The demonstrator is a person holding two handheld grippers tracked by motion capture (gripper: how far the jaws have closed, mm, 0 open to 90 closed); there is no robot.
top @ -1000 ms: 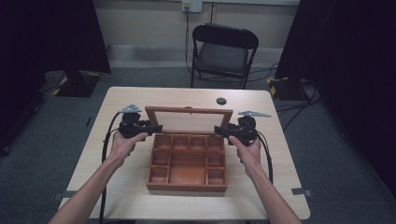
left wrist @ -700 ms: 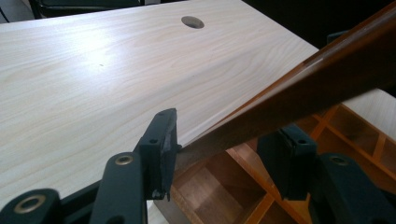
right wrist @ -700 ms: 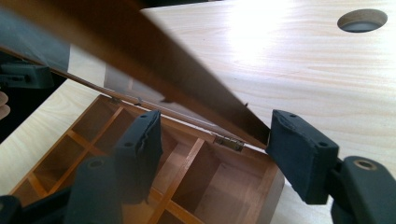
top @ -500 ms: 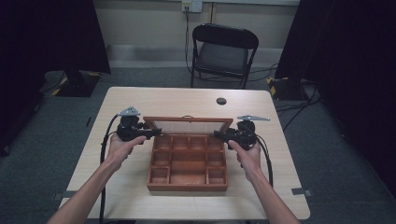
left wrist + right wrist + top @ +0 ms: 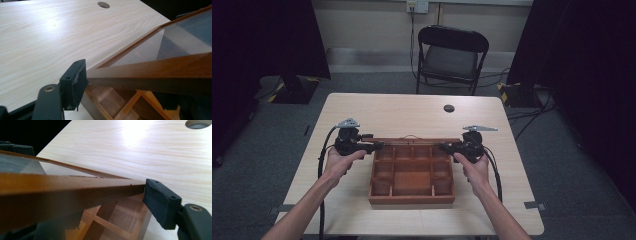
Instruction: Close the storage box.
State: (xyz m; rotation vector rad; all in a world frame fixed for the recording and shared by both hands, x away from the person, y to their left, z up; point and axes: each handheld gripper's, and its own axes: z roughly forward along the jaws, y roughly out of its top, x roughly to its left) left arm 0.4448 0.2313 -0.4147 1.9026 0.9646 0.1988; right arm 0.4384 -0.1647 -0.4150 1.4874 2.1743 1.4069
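A wooden compartment box (image 5: 412, 199) sits at the middle of the table, its hinged glass lid (image 5: 412, 140) held low and slanted over the back compartments. My left gripper (image 5: 379, 146) is at the lid's left end. Its jaws have just been opening, and the lid frame (image 5: 162, 67) lies between them with one pad (image 5: 75, 80) beside its corner. My right gripper (image 5: 444, 147) is at the lid's right end and grips the frame (image 5: 62, 187); one pad (image 5: 160, 202) sits against the frame's end. The far jaw of each gripper is hidden under the lid.
The pale wooden table (image 5: 387, 112) has a round cable hole (image 5: 449, 108) behind the box. A black folding chair (image 5: 452, 55) stands beyond the far edge. Dark curtains hang at both sides, and cables trail over the floor at the right.
The lid has swung down from a steep stand to a low slant over the box. Both grippers came down and inward with it. The left jaws have spread apart.
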